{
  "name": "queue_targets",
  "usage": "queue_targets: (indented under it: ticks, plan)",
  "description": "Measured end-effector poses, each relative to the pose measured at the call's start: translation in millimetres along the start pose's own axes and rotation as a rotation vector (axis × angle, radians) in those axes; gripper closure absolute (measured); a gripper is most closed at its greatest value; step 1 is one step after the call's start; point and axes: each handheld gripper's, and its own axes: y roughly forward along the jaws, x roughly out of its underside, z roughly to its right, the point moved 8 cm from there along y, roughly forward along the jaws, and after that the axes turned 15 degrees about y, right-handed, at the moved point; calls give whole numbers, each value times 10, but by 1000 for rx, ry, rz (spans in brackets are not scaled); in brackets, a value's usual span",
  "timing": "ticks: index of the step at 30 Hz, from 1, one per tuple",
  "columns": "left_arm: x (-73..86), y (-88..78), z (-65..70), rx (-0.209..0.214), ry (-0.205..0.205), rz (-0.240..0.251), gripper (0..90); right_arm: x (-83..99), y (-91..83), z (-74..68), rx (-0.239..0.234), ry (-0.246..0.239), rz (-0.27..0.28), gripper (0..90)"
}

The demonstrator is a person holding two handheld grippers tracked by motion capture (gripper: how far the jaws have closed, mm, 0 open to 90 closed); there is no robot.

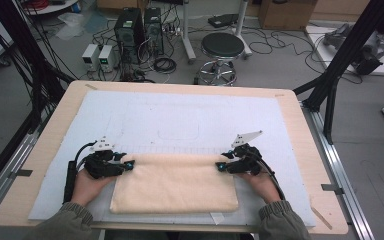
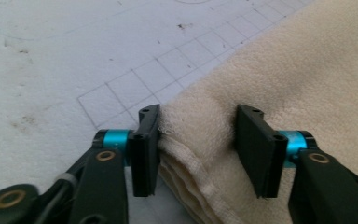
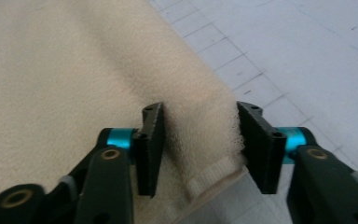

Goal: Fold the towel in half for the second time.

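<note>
High view: left gripper (image 1: 128,164) and right gripper (image 1: 221,166) pinch the folded towel's (image 1: 175,182) ten and two o'clock corners, half-closed; shallow bites could shed layers.

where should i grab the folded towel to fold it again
Take the folded towel by its two far corners, coming in from each short end. The stacked edges bulge there, so the left gripper and right gripper can straddle every layer, as they do now.

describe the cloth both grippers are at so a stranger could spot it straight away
On the wooden table lies a pale blue mat. At the mat's near edge, between the two grippers, lies the folded cream towel, the one soft, fuzzy, layered thing there.
</note>
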Motion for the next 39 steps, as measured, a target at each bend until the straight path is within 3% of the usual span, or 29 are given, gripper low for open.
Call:
queue_targets:
  ticks: [3,7,15,18,21,25,34,36,38,39]
  plan:
    - [6,-3,9,18,-17,9,633,9,-2,-20,-14,9,-9,646]
    - [3,-16,22,20,-10,3,707,10,-7,-30,-27,14,-14,714]
    - [-144,-69,-24,-60,27,2,756,-69,-90,-88,17,-43,-10,759]
    - [-262,-59,-118,-101,10,31,758,-140,-119,-76,47,-53,0,759]
    - [-366,-45,-232,-141,27,31,758,-313,-163,-33,70,-54,47,759]
    - [-550,-16,-428,-181,-6,59,758,-573,-187,95,101,-37,104,757]
    - [-960,109,-821,-247,15,41,756,-981,-119,399,157,18,151,755]
    - [-989,160,-873,-263,32,23,728,-1040,-108,466,191,18,160,682]
    - [-944,189,-951,-317,21,-25,572,-1081,-94,534,232,29,167,614]
    - [-915,189,-966,-309,5,-25,516,-1076,-84,537,227,38,166,587]
